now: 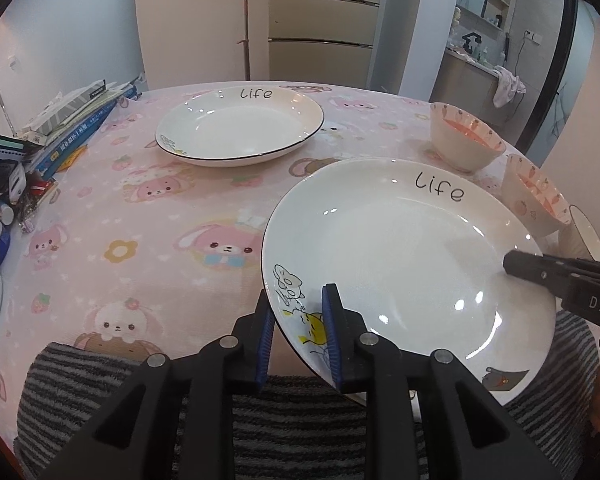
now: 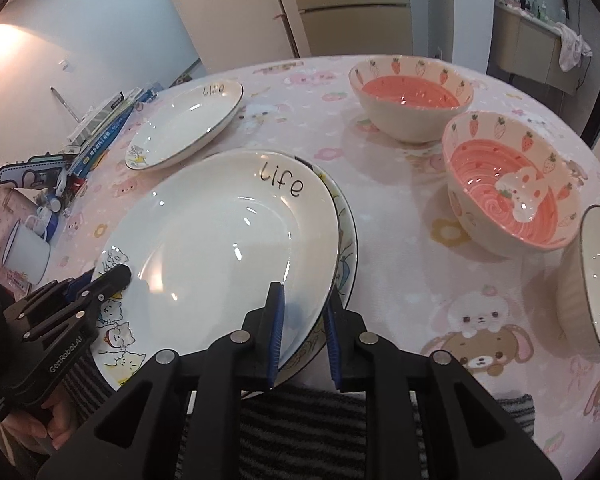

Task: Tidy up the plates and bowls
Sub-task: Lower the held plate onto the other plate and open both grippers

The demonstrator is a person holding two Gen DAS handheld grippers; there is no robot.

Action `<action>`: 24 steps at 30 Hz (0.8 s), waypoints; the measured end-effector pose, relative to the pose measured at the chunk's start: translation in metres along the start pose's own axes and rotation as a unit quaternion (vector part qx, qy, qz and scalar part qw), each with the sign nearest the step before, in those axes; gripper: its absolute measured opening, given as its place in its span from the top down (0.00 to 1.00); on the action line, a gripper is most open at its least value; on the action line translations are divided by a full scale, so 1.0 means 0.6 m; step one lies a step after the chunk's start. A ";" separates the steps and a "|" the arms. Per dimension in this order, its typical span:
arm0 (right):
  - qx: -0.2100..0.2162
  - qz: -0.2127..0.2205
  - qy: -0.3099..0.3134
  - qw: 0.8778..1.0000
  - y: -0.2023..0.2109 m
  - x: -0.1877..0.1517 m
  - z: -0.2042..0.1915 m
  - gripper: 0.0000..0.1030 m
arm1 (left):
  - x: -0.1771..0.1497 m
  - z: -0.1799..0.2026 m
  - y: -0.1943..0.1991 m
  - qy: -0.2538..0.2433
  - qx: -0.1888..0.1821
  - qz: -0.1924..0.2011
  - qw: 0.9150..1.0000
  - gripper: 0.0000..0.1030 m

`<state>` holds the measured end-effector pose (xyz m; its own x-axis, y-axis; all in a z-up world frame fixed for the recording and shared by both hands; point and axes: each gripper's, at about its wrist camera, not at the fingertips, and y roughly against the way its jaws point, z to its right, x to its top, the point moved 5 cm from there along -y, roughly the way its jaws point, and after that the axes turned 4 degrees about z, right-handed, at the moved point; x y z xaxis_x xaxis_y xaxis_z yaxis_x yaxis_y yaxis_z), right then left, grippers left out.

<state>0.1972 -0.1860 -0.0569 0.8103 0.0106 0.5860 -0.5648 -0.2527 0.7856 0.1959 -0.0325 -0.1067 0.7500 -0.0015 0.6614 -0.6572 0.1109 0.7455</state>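
Note:
A white "Life" plate [image 1: 404, 248] [image 2: 220, 232] lies on top of a second cartoon plate [image 2: 347, 236] at the near table edge. My left gripper [image 1: 298, 336] [image 2: 116, 276] straddles its near-left rim, and my right gripper [image 2: 304, 328] [image 1: 516, 266] straddles its near-right rim. Both sets of blue pads stand a little apart from the rim, so both are open. A third "Life" plate [image 1: 240, 128] [image 2: 184, 124] sits farther back. Two pink strawberry bowls [image 2: 410, 100] [image 2: 512, 196] and a white bowl [image 2: 596, 280] stand to the right.
Books [image 1: 80, 120] [image 2: 100, 132] and small clutter crowd the table's left side, with a white mug [image 2: 26, 252] beside them. A striped sleeve [image 1: 80, 400] lies along the near edge. The pink cartoon tablecloth [image 1: 160, 240] is bare between the plates.

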 end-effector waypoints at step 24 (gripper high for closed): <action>-0.098 0.040 0.059 0.993 -0.004 -0.024 -0.014 0.78 | -0.008 0.042 0.004 -0.081 0.050 0.024 0.995 0.35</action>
<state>0.1856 -0.1777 -0.0656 0.7440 0.1144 0.6583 -0.6557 -0.0639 0.7523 0.1888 -0.0572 -0.1064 0.7007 -0.1599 0.6953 -0.7025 0.0149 0.7115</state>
